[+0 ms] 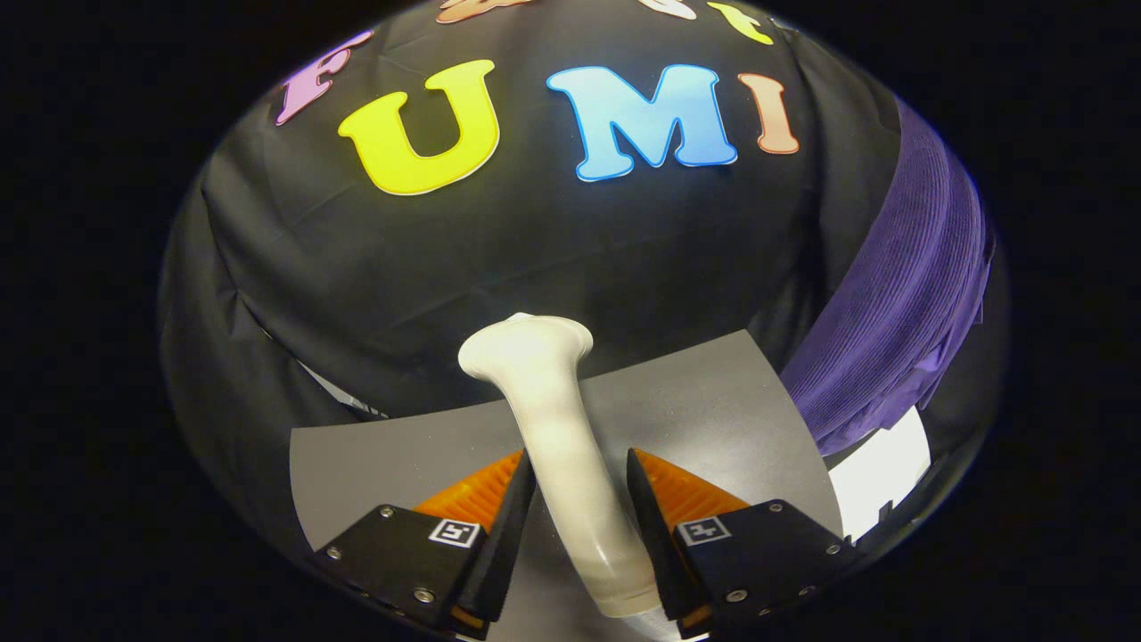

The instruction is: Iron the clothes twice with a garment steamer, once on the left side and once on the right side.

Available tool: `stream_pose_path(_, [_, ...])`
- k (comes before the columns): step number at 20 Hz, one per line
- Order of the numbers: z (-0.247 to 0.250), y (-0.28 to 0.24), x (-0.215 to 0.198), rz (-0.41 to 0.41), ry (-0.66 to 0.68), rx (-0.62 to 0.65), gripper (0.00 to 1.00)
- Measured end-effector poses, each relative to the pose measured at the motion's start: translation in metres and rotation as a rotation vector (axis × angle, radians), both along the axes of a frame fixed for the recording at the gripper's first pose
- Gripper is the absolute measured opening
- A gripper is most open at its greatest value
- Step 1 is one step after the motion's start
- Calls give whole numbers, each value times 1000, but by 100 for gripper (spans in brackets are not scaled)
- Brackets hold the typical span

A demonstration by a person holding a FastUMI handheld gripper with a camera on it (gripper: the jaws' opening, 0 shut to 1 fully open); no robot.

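Garment steamer (557, 428) sits center-bottom of frame, handle running down btwn the two fingers of the gripper (581, 499), one finger each side w/ a narrow gap to the handle; its head rises above & beyond the tips. Mat (713, 401) lies under & behind the steamer, lower center. Clothes (900, 294) hang at right, beyond the mat's right edge. Booth wall (499, 259) behind everything, upper frame.
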State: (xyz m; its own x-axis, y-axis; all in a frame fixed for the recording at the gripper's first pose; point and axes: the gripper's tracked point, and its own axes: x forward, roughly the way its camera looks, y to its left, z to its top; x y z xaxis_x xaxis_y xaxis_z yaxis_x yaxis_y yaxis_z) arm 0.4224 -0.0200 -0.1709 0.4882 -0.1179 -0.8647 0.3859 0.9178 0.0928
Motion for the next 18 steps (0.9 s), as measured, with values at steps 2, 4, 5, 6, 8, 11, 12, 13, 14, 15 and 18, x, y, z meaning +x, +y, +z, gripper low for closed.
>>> stream_pose_path(2, [-3, 5, -1, 28, 15, 7, 58])
stream_pose_path(4, [-6, 8, -3, 73, 48, 20, 52])
stream_pose_path(5, [-6, 8, -3, 77, 49, 16, 49])
stream_pose_path(6, [-7, 7, -3, 83, 51, 10, 47])
stream_pose_path(8, [-6, 9, -3, 98, 49, -1, 47])
stream_pose_path(11, [2, 5, -4, 133, 28, -56, 34])
stream_pose_path(12, [5, 2, -6, 135, 18, -64, 30])
stream_pose_path(13, [9, 4, -7, 141, -4, -67, 29])
stream_pose_path(14, [15, 5, -9, 142, -26, -66, 29])
stream_pose_path(15, [23, 4, -10, 149, -55, -72, 29])
stream_pose_path(18, [54, 5, -20, 160, -134, -96, 29])
